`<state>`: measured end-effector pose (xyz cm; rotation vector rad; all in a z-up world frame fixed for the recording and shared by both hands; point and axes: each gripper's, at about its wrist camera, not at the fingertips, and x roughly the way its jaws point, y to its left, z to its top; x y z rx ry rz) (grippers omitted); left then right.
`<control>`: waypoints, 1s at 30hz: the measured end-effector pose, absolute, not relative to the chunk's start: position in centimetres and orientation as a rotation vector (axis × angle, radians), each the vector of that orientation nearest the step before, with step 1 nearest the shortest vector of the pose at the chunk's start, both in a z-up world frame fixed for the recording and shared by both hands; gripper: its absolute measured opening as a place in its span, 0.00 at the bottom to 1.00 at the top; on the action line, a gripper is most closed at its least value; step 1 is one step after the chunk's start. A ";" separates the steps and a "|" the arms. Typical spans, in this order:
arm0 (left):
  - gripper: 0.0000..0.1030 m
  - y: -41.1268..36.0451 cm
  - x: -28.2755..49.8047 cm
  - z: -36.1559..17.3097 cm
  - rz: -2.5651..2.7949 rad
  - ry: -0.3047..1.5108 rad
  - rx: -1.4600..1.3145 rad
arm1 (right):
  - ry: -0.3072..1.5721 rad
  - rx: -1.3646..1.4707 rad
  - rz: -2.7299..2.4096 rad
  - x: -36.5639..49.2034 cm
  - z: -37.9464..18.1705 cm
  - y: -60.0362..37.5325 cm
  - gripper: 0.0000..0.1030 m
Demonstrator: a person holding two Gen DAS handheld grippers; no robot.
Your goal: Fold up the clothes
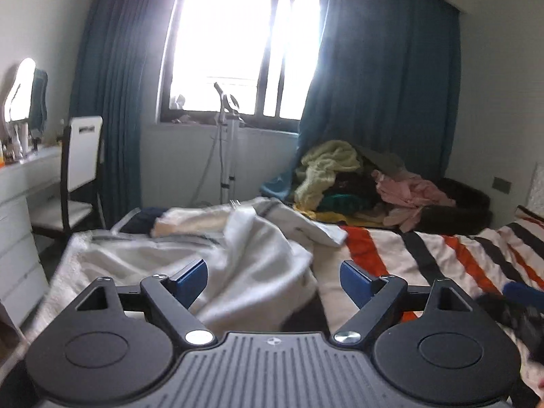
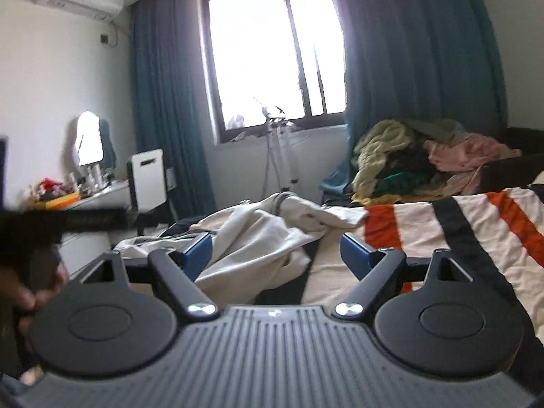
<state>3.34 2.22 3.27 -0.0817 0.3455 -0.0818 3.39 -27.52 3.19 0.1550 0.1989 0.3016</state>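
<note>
A crumpled white fleecy garment (image 1: 190, 255) with dark trim lies on the striped bed (image 1: 442, 255), spread toward its left edge. My left gripper (image 1: 273, 277) hangs open just above its near folds, holding nothing. In the right wrist view the same white garment (image 2: 258, 234) lies ahead, and my right gripper (image 2: 275, 255) is open over its near edge, also with nothing between the blue pads (image 2: 353, 255). The other gripper shows as a dark blurred shape (image 2: 30, 234) at the left, with a hand under it.
A heap of mixed clothes (image 1: 357, 180), yellow, pink, green and dark, sits at the far side of the bed under the blue curtain (image 1: 380, 78). A white desk (image 1: 23, 176) and chair (image 1: 81, 163) stand at the left. A stand (image 1: 226, 142) rises below the window.
</note>
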 end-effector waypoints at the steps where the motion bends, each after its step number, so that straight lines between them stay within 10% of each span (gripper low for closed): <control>1: 0.85 2.1 2.8 2.4 -0.091 0.344 -0.068 | 0.199 0.166 0.289 3.6 2.6 -27.7 0.82; 30: 0.87 1.0 3.7 -3.4 -0.112 0.399 0.049 | 0.218 0.212 0.183 4.7 0.1 -29.2 0.82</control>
